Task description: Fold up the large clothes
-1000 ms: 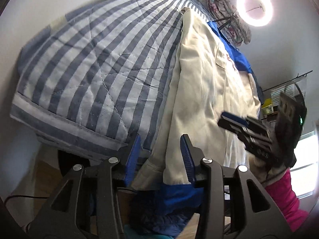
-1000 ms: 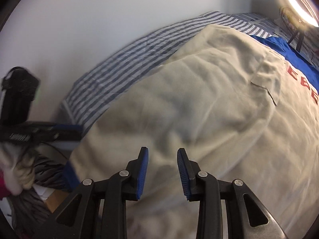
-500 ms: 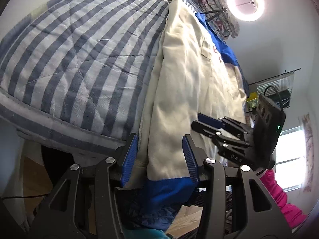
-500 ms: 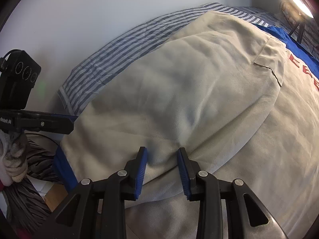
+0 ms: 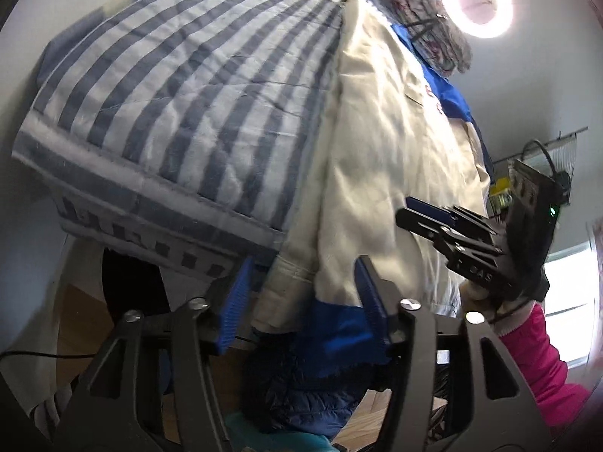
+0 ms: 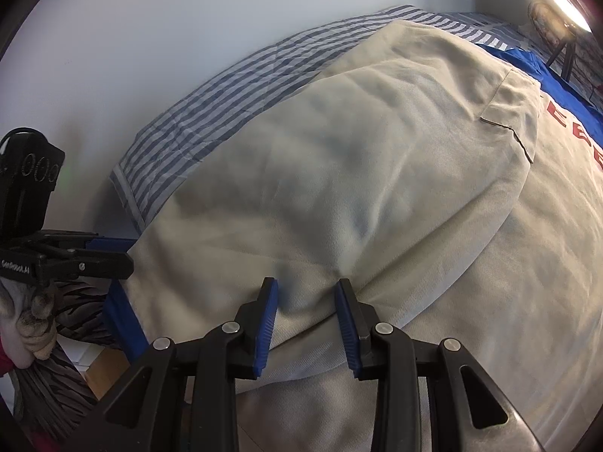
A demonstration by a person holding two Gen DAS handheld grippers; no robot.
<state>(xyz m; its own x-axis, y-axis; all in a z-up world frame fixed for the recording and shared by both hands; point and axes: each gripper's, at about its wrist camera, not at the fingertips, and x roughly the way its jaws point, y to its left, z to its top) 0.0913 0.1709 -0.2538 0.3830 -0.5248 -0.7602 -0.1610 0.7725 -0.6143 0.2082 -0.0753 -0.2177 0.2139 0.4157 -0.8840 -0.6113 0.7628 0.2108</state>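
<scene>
A large cream jacket (image 5: pixel 388 143) with blue trim and red letters lies folded lengthwise on the striped bed; it also fills the right wrist view (image 6: pixel 377 173). My left gripper (image 5: pixel 301 301) is open, its jaws on either side of the jacket's hem corner hanging over the bed edge. My right gripper (image 6: pixel 307 312) is open, its jaws straddling a raised fold edge of the jacket. The right gripper also shows in the left wrist view (image 5: pixel 452 226), and the left gripper shows in the right wrist view (image 6: pixel 109 256).
A blue and white striped quilt (image 5: pixel 181 105) covers the bed. A ring light (image 5: pixel 476 2) stands at the far end by a patterned bag (image 5: pixel 429 26). A dark blue puffy garment (image 5: pixel 301 384) hangs below the bed edge. A wire rack (image 5: pixel 535 165) stands far right.
My left gripper has opened wider and dropped back a little toward the hem corner. My right gripper has moved forward onto the fold edge.
</scene>
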